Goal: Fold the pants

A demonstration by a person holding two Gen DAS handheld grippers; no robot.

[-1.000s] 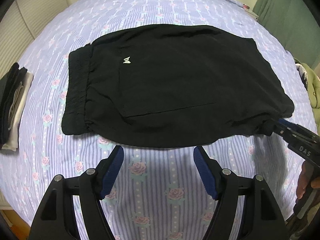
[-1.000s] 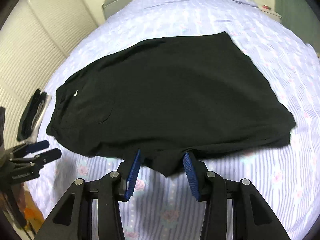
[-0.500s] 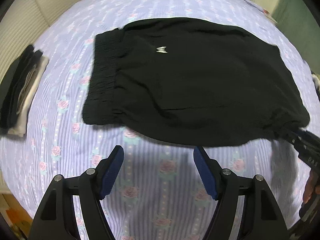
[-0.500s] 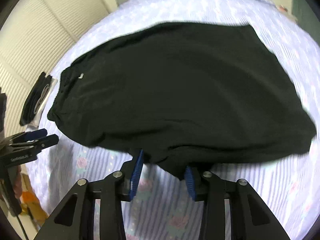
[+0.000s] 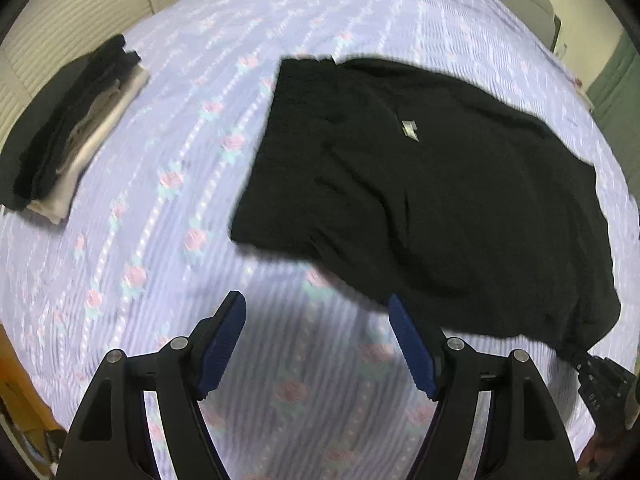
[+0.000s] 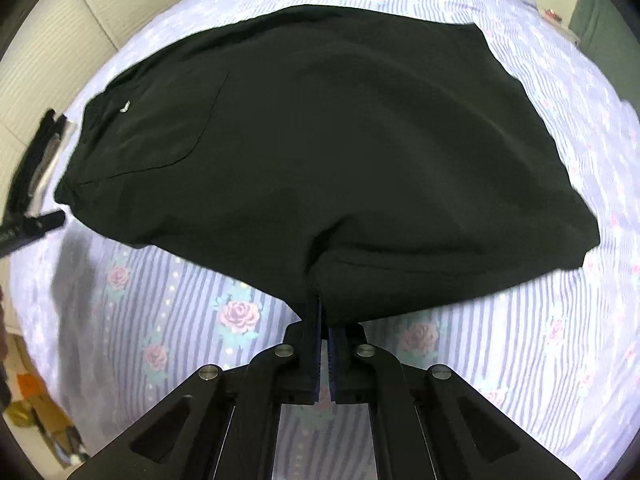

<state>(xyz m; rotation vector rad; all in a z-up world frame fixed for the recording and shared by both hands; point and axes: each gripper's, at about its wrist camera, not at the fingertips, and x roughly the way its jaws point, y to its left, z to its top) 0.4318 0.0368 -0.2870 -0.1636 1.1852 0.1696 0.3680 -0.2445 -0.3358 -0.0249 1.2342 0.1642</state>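
The black pants [image 5: 432, 200] lie folded on the flowered bed sheet [image 5: 160, 184], with a small white logo [image 5: 410, 130] near the waistband. They fill the right wrist view [image 6: 340, 152]. My right gripper [image 6: 325, 316] is shut on the pants' near edge, which bunches at its tips; it also shows at the lower right of the left wrist view [image 5: 596, 372]. My left gripper [image 5: 316, 320] is open and empty, just off the pants' near waistband corner; it also shows at the left edge of the right wrist view [image 6: 36, 226].
A stack of folded dark and light clothes [image 5: 68, 132] lies on the bed at the left, also seen in the right wrist view [image 6: 38, 164]. White slatted panels [image 5: 72, 8] stand beyond the bed. A cluttered floor [image 6: 36, 408] shows past the bed's left edge.
My right gripper has closed on the pants' near edge. My left gripper has swung left, toward the waistband end, and stayed open. The pants have shifted a little.
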